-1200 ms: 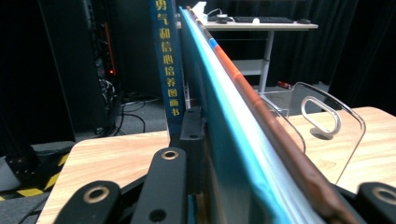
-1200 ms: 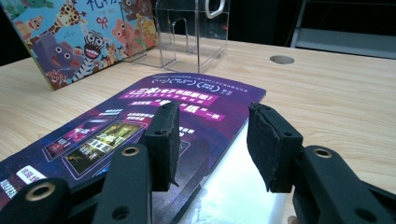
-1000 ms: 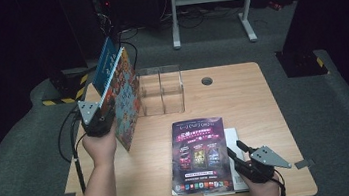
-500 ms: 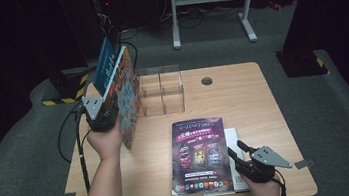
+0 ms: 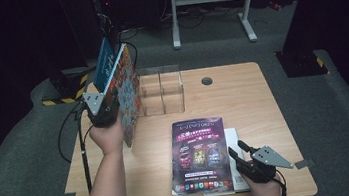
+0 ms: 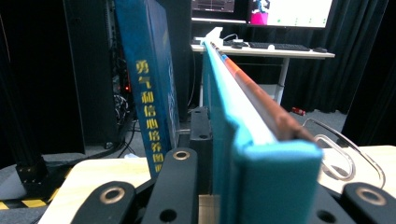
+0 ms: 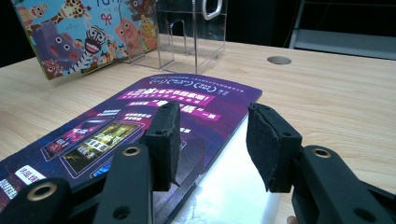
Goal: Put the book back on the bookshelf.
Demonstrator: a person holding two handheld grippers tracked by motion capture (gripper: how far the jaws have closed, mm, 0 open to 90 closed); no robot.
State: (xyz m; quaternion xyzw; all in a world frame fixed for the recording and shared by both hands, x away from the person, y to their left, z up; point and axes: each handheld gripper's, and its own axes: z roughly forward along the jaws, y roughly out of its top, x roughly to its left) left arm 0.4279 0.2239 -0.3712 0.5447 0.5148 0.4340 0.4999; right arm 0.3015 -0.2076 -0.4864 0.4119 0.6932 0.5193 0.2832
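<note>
Might drop the picture book (image 5: 126, 91), pinched on edge by the left gripper (image 5: 113, 105) beside the clear box (image 5: 161, 92), or bump that box, with the right gripper (image 5: 238, 149) spread over the purple magazine (image 5: 200, 155)

Picture book (image 5: 126, 91): colourful cartoon-animal cover, teal spine; held upright on edge at the table's left, just beside a clear acrylic organizer (image 5: 161, 90). Purple magazine (image 5: 200, 154): glossy, flat, face up at the near edge, over white sheets.
</note>
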